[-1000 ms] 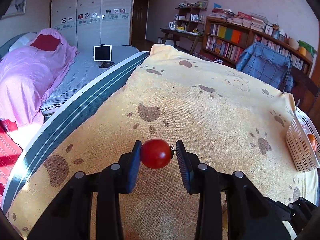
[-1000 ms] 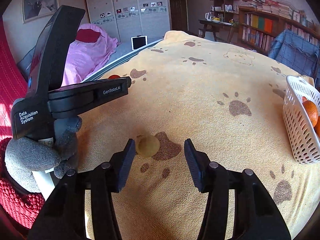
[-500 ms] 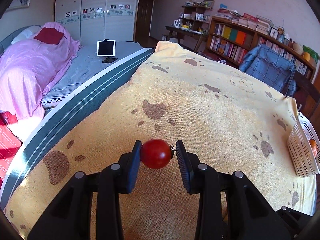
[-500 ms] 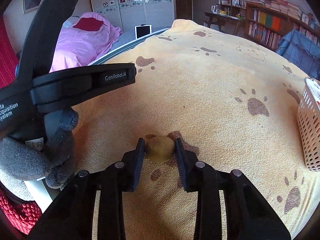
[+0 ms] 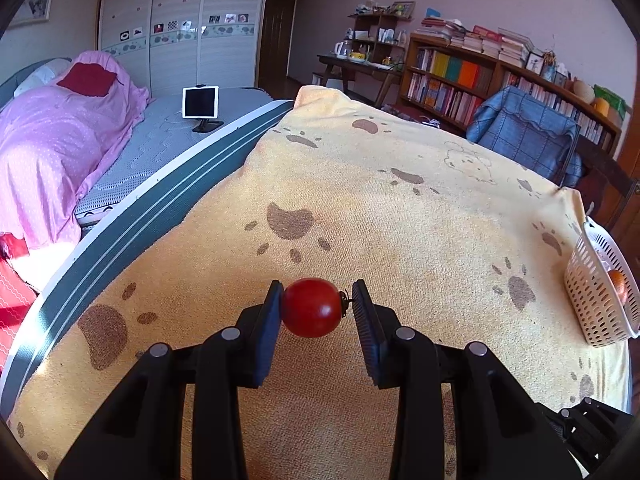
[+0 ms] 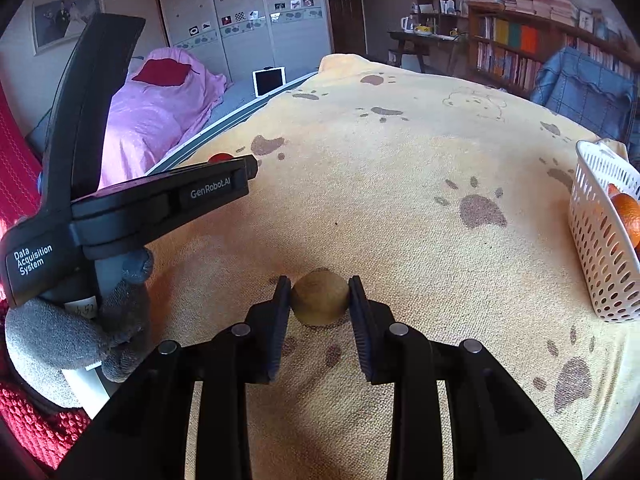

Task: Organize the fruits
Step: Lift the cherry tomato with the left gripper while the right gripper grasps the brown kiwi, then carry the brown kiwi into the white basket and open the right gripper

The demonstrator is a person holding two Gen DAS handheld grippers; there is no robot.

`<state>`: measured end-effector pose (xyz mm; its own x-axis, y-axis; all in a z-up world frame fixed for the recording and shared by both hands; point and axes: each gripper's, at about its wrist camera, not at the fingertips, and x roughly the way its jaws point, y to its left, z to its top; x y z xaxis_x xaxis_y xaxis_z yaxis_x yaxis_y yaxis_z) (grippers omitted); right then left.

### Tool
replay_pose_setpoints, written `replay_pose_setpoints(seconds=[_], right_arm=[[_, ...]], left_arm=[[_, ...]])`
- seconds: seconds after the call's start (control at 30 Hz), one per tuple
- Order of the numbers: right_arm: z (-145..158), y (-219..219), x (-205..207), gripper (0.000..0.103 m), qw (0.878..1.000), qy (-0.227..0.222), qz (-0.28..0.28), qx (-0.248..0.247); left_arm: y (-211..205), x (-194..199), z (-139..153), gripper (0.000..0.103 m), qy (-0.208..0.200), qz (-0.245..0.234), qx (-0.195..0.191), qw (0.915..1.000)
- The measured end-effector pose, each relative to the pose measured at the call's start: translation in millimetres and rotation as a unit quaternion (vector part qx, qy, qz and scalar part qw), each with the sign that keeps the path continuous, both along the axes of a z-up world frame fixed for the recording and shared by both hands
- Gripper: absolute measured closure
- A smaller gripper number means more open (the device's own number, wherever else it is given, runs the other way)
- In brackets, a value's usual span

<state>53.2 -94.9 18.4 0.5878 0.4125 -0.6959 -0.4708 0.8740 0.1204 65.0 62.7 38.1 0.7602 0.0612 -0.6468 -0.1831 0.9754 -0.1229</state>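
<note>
Left gripper [image 5: 316, 306] pinches a red tomato [image 5: 312, 307] above the yellow paw-print blanket [image 5: 400, 208]. Right gripper [image 6: 319, 298] clamps a brown kiwi [image 6: 319, 298] sitting on the blanket. At far right the white basket [image 6: 600, 248] is cut off, an orange [image 6: 628, 210] half hidden inside.

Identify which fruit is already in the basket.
The orange fruit inside the white perforated plastic basket; the red tomato and brown kiwi are each held in a hand-held gripper.

Open yellow blanket [image 6: 400, 184] stretches bare toward the white basket [image 6: 600, 240] at its right edge. The left claw [image 6: 240, 168] juts in at left.
</note>
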Motion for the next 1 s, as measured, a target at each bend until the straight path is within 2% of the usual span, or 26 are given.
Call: replay_pose_setpoints(seconds=[0.47,0.73,1.0], right_arm=[[36,-71,-3,0.073,0.994,-0.04,-0.098,0.039],[56,-122,-2,0.073,0.982,-0.067,-0.169,0.057],[66,-160,-2,0.073,0.969,-0.09,-0.223,0.055]], left_arm=[[-6,0,0,0.067,-0.003,-0.01,0.004,0.9999],[-7,1,-1,0.067,-0.002,-0.011,0.006,0.9999],[-8,1,-3,0.067,-0.001,-0.012,0.007,0.9999]])
